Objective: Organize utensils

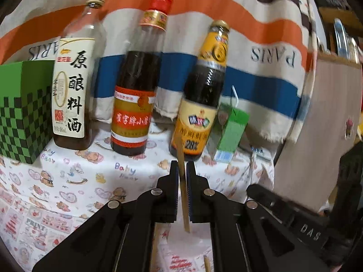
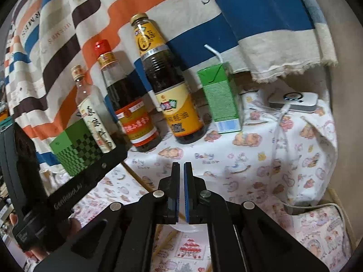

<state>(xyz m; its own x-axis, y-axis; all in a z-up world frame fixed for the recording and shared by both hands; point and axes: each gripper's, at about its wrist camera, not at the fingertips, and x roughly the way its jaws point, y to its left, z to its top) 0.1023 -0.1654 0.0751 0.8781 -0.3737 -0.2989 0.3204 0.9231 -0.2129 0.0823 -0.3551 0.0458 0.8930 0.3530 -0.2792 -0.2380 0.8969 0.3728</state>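
The left gripper (image 1: 182,170) is clamped on a single wooden chopstick (image 1: 184,195), the pads pressing it from both sides. The chopstick stands nearly upright between the fingers: its long axis runs top to bottom, the upper end rising past the fingertips in front of the oyster sauce bottle (image 1: 202,99), the lower end pointing down over a clear plastic container (image 1: 183,238) beneath the gripper. It leans only slightly. Another wooden chopstick (image 1: 207,264) lies on the printed tablecloth (image 1: 74,176) at the bottom edge of the left wrist view, only its tip showing.

The right gripper (image 2: 181,170) has its blue pads (image 2: 187,195) drawn together with only a sliver of gap and nothing between them. Below it, more chopsticks (image 2: 168,240) lie slantwise on the cloth beside the container's rim (image 2: 190,227).

Behind stand a cooking wine bottle (image 1: 72,86), a red-capped sesame oil bottle (image 1: 136,86), the oyster sauce bottle, and a green drink carton (image 1: 229,131) with a straw. A green checkered box (image 1: 25,111) sits at the left, and a striped cloth (image 1: 249,22) hangs behind everything.
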